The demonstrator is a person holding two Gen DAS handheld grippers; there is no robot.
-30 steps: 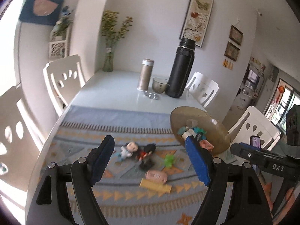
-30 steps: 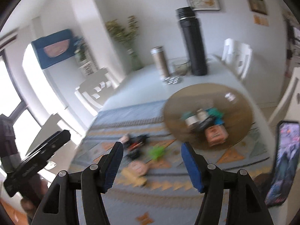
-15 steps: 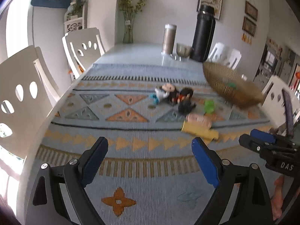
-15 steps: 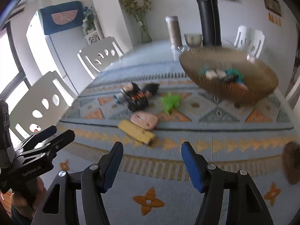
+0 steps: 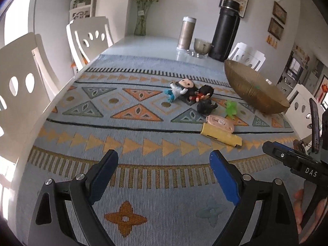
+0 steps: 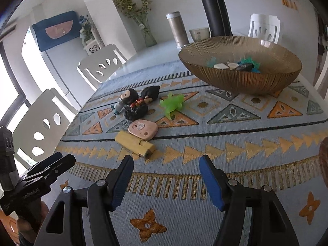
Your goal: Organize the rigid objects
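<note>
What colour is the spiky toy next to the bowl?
Bright green toy, lying on the mat in front of the bowl. Clearest in the right wrist view.

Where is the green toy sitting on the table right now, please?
In the right wrist view the green toy lies on the patterned cloth, between the dark figurines on its left and the ribbed bowl on its right, touching neither.

Right gripper (image 6: pixel 165 167) low over patterned cloth (image 6: pixel 235 143), jaws opening, nothing between. Ahead: yellow block (image 6: pixel 134 144) touching pink oval piece (image 6: pixel 143 132), green toy (image 6: pixel 173 104), two figurines (image 6: pixel 135 102). Amber bowl (image 6: pixel 239 75) holds small pieces.
</note>
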